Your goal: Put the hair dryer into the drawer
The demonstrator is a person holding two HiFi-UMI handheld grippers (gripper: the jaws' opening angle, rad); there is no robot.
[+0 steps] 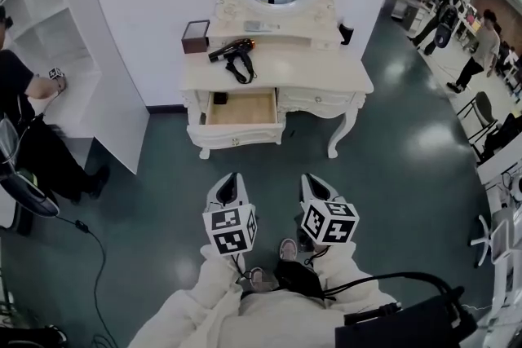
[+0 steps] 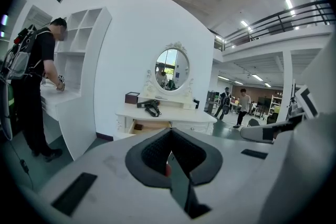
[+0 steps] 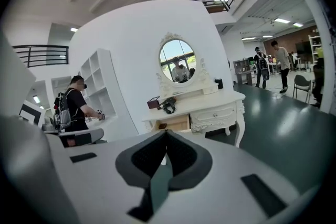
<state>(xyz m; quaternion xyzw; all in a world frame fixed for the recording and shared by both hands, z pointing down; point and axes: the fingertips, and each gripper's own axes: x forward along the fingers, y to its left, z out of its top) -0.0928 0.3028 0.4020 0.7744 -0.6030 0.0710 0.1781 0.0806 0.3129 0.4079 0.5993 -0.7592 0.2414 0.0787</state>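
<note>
Left tool [image 1: 229, 178] and right tool [image 1: 315, 180] closed and empty, well short of the counter [image 1: 326, 71].
Both hang side by side above the floor. Straight ahead of the left tool, likely the nearer one, the drawer [image 1: 239, 107] stands open. Just behind it on the counter top, the hair dryer [image 1: 232, 50] lies crosswise, cord toward the front.

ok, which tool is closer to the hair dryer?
Left. The left tool is nearly in line with the hair dryer; the right tool is offset to its right. Both are well short of it.
</note>
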